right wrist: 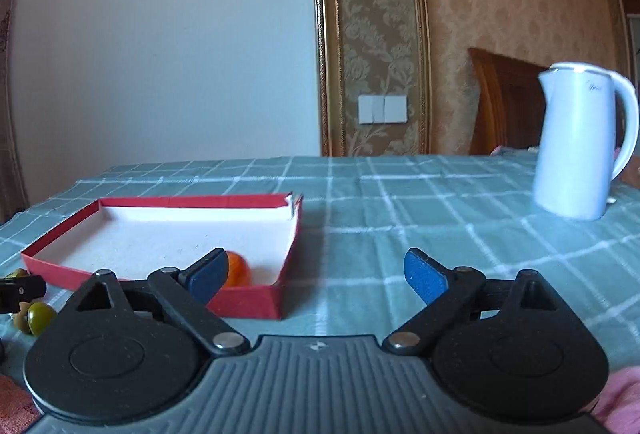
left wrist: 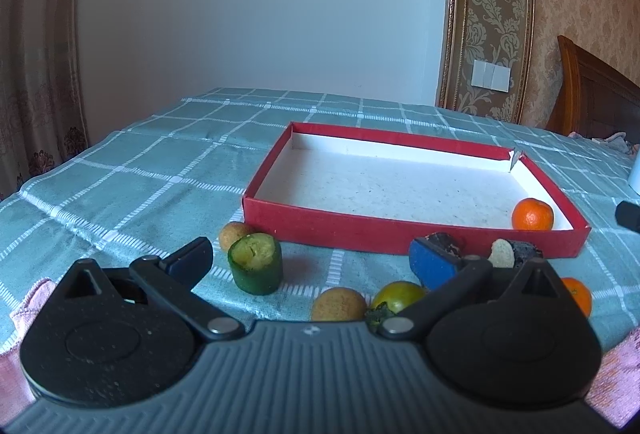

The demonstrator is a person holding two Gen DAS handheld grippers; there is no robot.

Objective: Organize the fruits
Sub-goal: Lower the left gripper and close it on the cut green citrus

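A shallow red box [left wrist: 360,232] with a white floor lies on the checked cloth; one orange [left wrist: 532,214] sits in its near right corner. In front of it lie a cut green fruit piece [left wrist: 256,266], two tan round fruits [left wrist: 234,235] [left wrist: 338,308], a green-yellow fruit [left wrist: 398,297], dark cut pieces [left wrist: 516,253] and another orange [left wrist: 578,294]. My left gripper [left wrist: 312,264] is open and empty above these fruits. My right gripper [right wrist: 316,276] is open and empty, right of the box [right wrist: 248,304]; the orange [right wrist: 238,274] shows behind its left finger.
A white kettle [right wrist: 580,141] stands on the cloth at the far right. Small green fruits [right wrist: 40,314] lie left of the box in the right wrist view. A wooden headboard [left wrist: 596,93] is behind the table. Pink cloth [left wrist: 16,318] lies at the near edge.
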